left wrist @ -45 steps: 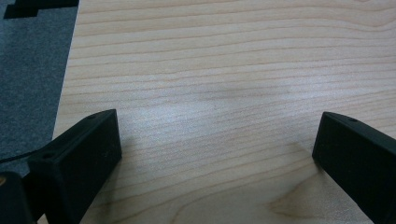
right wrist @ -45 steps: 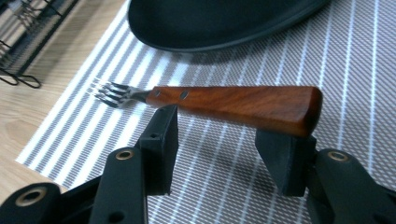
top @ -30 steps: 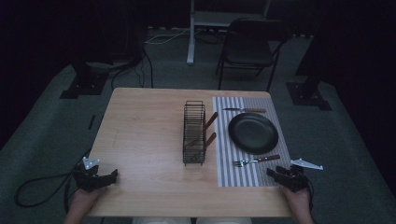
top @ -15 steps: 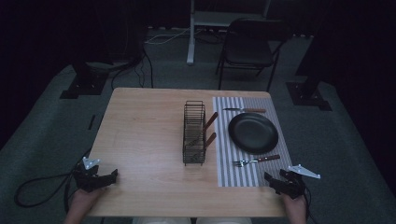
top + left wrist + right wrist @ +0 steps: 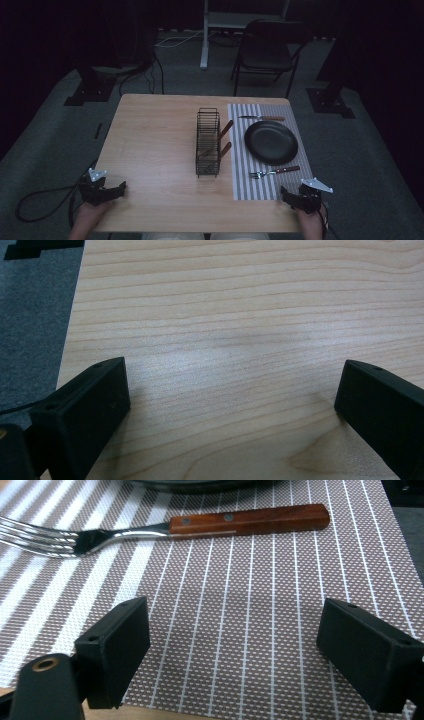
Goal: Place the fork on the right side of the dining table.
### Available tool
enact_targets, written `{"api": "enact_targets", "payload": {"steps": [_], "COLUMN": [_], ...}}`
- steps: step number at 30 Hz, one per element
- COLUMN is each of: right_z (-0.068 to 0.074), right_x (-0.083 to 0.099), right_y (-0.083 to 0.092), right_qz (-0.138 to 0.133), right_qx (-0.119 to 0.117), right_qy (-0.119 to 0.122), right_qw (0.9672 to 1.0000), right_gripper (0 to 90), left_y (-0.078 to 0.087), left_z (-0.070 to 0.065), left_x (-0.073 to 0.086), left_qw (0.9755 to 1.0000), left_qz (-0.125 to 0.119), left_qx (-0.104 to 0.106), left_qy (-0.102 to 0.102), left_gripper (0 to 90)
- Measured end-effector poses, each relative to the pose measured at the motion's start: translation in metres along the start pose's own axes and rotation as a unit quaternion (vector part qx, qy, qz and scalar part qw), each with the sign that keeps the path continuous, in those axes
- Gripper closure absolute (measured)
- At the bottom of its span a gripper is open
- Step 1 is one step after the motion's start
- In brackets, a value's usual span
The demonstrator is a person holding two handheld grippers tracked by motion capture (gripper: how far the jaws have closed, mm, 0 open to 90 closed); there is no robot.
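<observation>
My left gripper (image 5: 118, 189) rests open at the near left corner of the wooden table (image 5: 155, 145), its jaws wide apart over bare wood (image 5: 230, 355). At the near right, my right gripper (image 5: 286, 192) is open on the striped placemat (image 5: 260, 180). A fork with a wooden handle (image 5: 165, 527) lies just beyond its jaws, tines to the left; the same fork (image 5: 274, 172) sits below a black plate (image 5: 271, 142). A black wire rack (image 5: 207, 141) stands mid-table with two wooden-handled utensils (image 5: 225, 131) leaning from it. A knife (image 5: 262, 118) lies behind the plate.
The table's left edge drops to grey carpet (image 5: 30, 325). A black chair (image 5: 267, 50) and a desk leg (image 5: 204, 35) stand beyond the table's far side. Stand bases (image 5: 87, 92) flank the table on the floor. A cable (image 5: 40, 200) trails from the left gripper.
The right gripper has shifted left and slightly toward the table's near edge, onto the placemat's corner. The left gripper has barely moved.
</observation>
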State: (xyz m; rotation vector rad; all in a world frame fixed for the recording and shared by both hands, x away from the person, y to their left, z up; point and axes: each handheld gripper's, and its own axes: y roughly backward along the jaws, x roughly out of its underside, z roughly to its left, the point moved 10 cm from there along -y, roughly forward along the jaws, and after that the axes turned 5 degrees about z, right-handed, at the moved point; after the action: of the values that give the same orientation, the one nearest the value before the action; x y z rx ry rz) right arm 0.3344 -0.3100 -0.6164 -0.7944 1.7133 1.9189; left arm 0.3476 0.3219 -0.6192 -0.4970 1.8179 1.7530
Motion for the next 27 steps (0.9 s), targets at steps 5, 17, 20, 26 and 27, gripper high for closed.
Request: {"api": "enact_targets", "payload": {"steps": [5, 17, 20, 26, 27], "right_z": [0.0036, 0.0035, 0.0029, 0.0025, 0.0028], "right_x": [0.0002, -0.0001, -0.0001, 0.0000, -0.0002], "right_y": [-0.0019, -0.0039, -0.0039, -0.0040, -0.0037], "right_qz": [0.002, 0.007, 0.007, 0.008, 0.006], "right_qx": [0.034, 0.035, 0.036, 0.039, 0.042], "right_qy": [0.012, -0.001, -0.005, -0.004, 0.000], "right_qw": [0.9994, 0.9994, 0.9993, 0.9992, 0.9991], "right_gripper": [13.5, 13.4, 13.4, 13.2, 13.4], "left_y": [0.0001, 0.0001, 0.0001, 0.0001, 0.0001], "left_z": [0.0002, 0.0001, 0.0001, 0.0001, 0.0002], "left_x": [0.0002, 0.0002, 0.0002, 0.0002, 0.0002], "left_qw": [1.0000, 1.0000, 1.0000, 1.0000, 1.0000], "left_qz": [0.001, 0.001, 0.001, 0.001, 0.001], "left_qx": [0.000, 0.000, 0.000, 0.000, 0.000], "left_qy": [-0.001, -0.001, -0.001, -0.001, -0.001], "left_gripper": [1.6, 1.6, 1.6, 1.6, 1.6]}}
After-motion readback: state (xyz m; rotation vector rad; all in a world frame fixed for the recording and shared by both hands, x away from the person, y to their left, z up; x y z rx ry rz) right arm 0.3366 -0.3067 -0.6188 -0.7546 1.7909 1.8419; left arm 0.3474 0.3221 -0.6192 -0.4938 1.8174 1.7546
